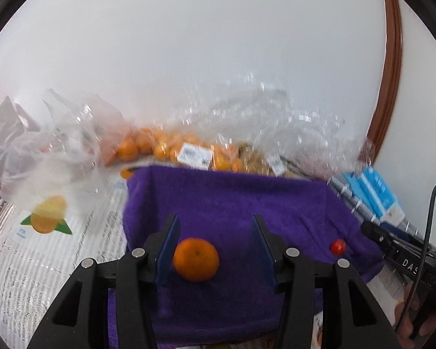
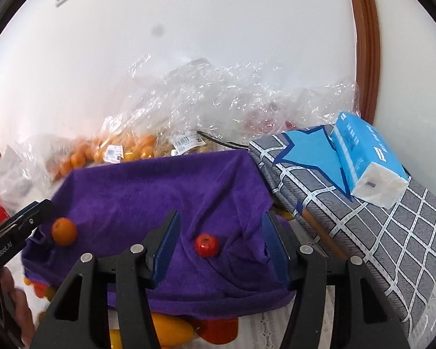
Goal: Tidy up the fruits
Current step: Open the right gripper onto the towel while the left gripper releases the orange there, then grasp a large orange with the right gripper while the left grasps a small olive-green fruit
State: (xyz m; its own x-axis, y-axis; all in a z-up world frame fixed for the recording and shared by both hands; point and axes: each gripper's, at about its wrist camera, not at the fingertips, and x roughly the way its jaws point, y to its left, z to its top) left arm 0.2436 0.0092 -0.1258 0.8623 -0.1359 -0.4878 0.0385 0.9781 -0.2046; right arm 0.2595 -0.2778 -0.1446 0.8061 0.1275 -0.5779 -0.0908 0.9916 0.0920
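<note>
purple towel (image 1: 232,197), mandarin (image 1: 196,259), cherry tomato (image 2: 207,245)

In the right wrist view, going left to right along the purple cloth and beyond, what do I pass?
Other gripper's tip → orange → small red fruit, lying between the right gripper's open fingers → grey checked cloth → blue tissue pack on top of it.

An orange (image 1: 196,259) and a tomato (image 2: 207,245) lie well apart on a towel (image 2: 148,192), orange to the left. Bagged oranges (image 1: 148,145) sit behind the towel; a tissue pack (image 2: 366,160) lies to its right.
</note>
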